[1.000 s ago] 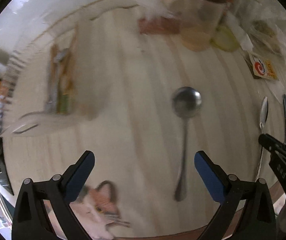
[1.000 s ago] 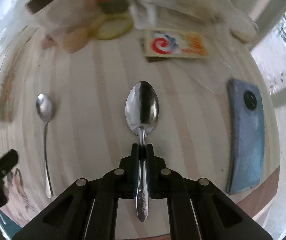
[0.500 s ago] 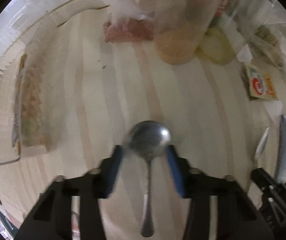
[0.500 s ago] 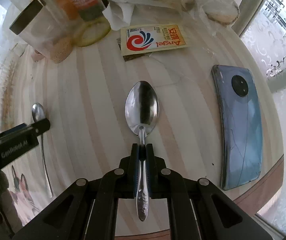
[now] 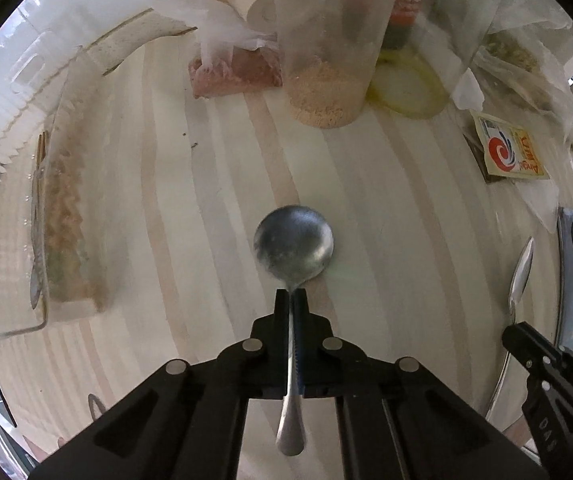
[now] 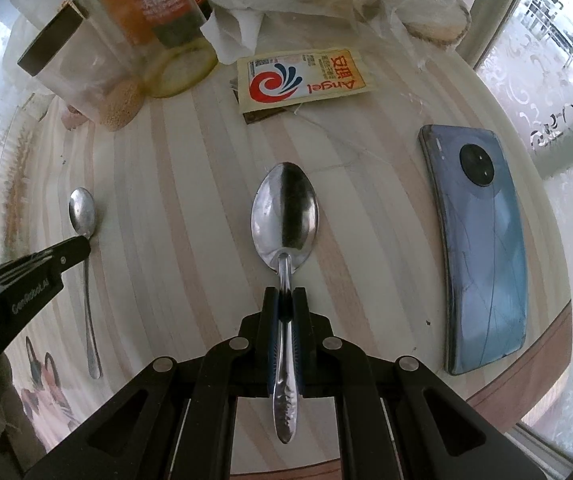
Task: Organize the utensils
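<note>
Counting the utensils gives two spoons, one in each pair of tongs, over a pale striped tabletop (image 5: 190, 216). At the lower centre of the left wrist view, the left gripper (image 5: 291, 300) has just closed its jaws, and they now pinch the thin neck of the round-bowled spoon (image 5: 293, 242), whose bowl sits just above the fingertips at mid-frame while its handle runs down between the fingers to the bottom of the picture. At the lower centre of the right wrist view, the right gripper (image 6: 285, 296) is clamped on the handle of the oval-bowled spoon (image 6: 285, 216), bowl directly above the tips, patterned handle end showing below them. Each spoon also shows in the other view: the round-bowled one at the left edge of the right wrist view, the oval one at the right edge of the left wrist view.

One blue phone (image 6: 482, 248) lies at the right. One yellow sachet (image 6: 304, 78) lies at upper centre. One clear jar (image 5: 332, 56) with tan grains stands at the top of the left view.
</note>
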A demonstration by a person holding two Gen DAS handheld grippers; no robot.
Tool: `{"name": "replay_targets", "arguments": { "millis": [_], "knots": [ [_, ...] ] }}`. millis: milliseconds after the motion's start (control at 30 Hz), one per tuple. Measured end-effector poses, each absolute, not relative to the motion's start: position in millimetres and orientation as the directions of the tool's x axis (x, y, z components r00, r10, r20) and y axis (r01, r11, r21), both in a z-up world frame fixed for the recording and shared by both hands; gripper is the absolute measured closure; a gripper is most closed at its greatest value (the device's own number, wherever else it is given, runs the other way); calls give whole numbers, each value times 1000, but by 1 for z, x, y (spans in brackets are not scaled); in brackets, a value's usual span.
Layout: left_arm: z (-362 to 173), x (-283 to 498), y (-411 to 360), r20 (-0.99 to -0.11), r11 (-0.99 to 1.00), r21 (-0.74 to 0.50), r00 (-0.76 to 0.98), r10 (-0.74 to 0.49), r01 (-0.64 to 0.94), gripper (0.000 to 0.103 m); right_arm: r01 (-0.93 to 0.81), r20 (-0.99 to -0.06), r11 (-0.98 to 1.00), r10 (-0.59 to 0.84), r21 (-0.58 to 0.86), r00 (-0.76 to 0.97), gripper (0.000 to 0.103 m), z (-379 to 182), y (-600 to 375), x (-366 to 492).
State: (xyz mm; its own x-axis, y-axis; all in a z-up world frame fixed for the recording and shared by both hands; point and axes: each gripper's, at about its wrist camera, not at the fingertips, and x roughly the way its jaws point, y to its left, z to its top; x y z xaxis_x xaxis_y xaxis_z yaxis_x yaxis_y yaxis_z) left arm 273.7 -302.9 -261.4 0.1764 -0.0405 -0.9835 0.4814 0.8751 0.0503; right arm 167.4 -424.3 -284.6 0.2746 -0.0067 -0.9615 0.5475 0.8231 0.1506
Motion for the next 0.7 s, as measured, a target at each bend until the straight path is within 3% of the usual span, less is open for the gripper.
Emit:
{"name": "replay_targets", "arguments": {
  "millis": [300, 467, 567, 667, 700],
  "knots": [
    [-236, 256, -247, -979, 906, 4, 187, -84, 424, 103, 552, -954, 812, 22, 191, 299, 96, -278, -424, 158],
    [-216, 252, -212, -976, 918, -7, 197, -93, 396, 103, 543, -944, 811, 32, 217, 329, 103, -264, -429, 159],
    [-215, 258, -205, -979, 918, -68, 153, -138, 390, 103, 536, -938, 813, 36, 228, 344, 103, -260, -430, 161],
    [-228, 282, -209, -974, 910, -162, 83, -209, 381, 98, 533, -936, 803, 82, 266, 342, 103, -265, -430, 164],
    [-235, 285, -213, -973, 906, -182, 65, -223, 382, 90, 544, -935, 792, 92, 277, 342, 103, -267, -429, 165]
  ]
}}
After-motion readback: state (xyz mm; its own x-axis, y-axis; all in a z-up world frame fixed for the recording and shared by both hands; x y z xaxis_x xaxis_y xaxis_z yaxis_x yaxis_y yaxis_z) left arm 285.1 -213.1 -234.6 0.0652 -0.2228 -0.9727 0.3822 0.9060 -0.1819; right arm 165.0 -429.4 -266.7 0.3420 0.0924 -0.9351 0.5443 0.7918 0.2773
